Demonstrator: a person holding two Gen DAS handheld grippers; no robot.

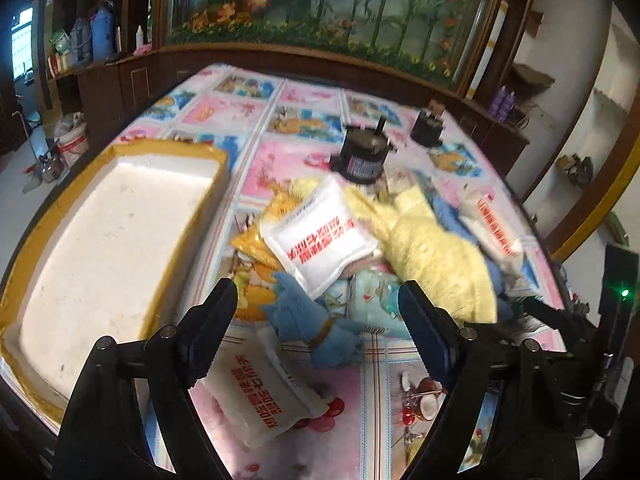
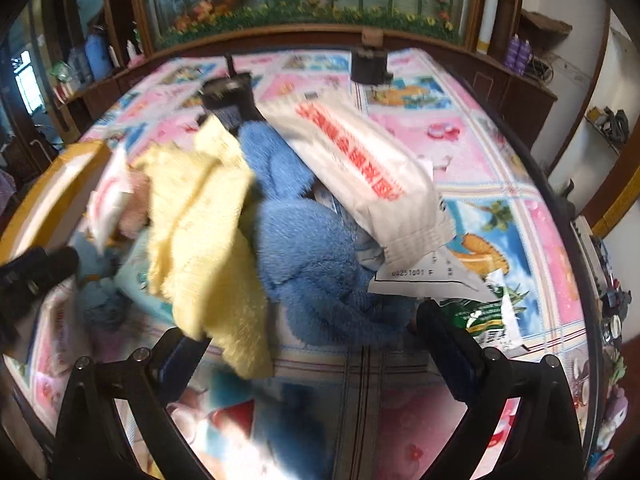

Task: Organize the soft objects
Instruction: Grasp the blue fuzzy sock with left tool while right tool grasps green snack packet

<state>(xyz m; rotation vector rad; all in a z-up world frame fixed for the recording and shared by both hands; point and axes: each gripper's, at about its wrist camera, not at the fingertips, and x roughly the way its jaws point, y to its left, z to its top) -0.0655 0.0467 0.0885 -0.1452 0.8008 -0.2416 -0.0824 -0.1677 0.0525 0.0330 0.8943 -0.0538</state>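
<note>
Left hand-held gripper (image 1: pixel 316 312) jaws apart, empty, over blue plush (image 1: pixel 316 328).

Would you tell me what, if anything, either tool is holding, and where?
Nothing: the left tool and right tool both stand open above the pile.

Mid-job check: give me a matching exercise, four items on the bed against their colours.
Items:
1. foam box rim
2. fluffy towel
3. plush toy
4. long packet

Colours:
A. white with red print
B. blue
C. orange-yellow
D. pale yellow

Pairs: 1-C, 2-D, 3-B, 4-A
</note>
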